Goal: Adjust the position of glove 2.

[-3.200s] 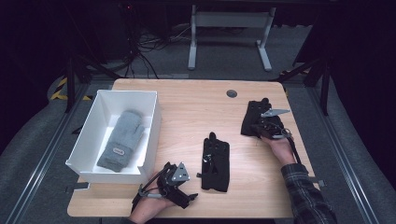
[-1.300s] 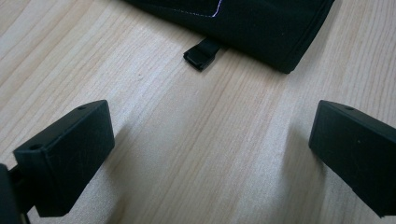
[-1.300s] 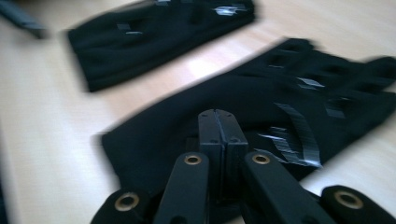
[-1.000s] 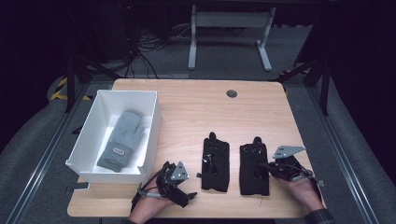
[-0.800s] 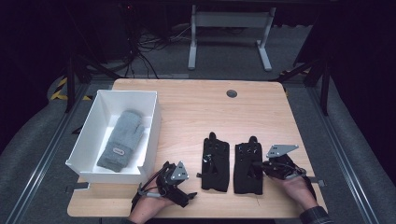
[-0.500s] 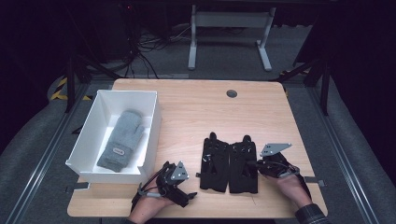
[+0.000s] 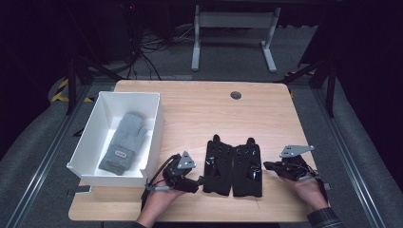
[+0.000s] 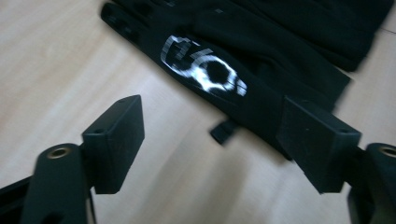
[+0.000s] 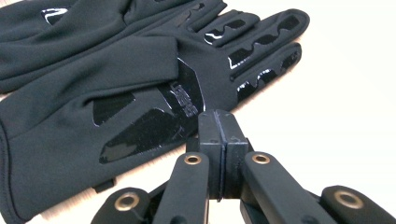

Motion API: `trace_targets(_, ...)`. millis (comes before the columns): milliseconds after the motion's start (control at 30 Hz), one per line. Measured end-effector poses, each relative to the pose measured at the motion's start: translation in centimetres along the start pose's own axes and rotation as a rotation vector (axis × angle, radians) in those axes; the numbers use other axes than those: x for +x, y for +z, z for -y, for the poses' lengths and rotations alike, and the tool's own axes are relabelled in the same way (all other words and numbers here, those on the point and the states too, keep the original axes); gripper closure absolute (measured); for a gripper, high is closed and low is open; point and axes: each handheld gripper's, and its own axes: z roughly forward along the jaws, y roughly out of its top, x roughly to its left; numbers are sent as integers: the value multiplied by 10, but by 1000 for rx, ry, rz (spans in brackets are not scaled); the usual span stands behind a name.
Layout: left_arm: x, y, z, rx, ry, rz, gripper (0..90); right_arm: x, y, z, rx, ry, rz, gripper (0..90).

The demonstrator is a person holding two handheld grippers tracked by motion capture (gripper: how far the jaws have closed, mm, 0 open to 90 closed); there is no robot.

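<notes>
Near the front edge of the wooden bench lie two black gloves side by side, touching along their inner edges, fingers pointing away from the person. Each is of matte black fabric with glossy black grip patches on palm and fingers — the right gripper view shows these as wavy shiny strips along the fingers and a small printed logo on the palm. The left glove carries a white printed mark near its cuff and a small pull tab at the hem. The right glove lies flat, cuff toward the person.

The left tool sits just beside the left glove's cuff; its jaws have just been closing but stand apart, one over bare wood, one over the cuff edge, pressing nothing. The right tool is clenched with nothing between its pads, its tip just beside the right glove.
</notes>
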Motion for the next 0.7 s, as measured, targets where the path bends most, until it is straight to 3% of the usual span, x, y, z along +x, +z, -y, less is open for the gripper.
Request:
trace_targets(167,12,12,-14,15,-64,13,364,-1,0,2,6,0,-6,900)
trace_targets(333,24,22,-27,11,-90,0,535,0,1,2,17,-7,-10,900)
trace_targets(700,29,53,-33,83,-132,20,663,-1,1,3,25,-10,-13,900)
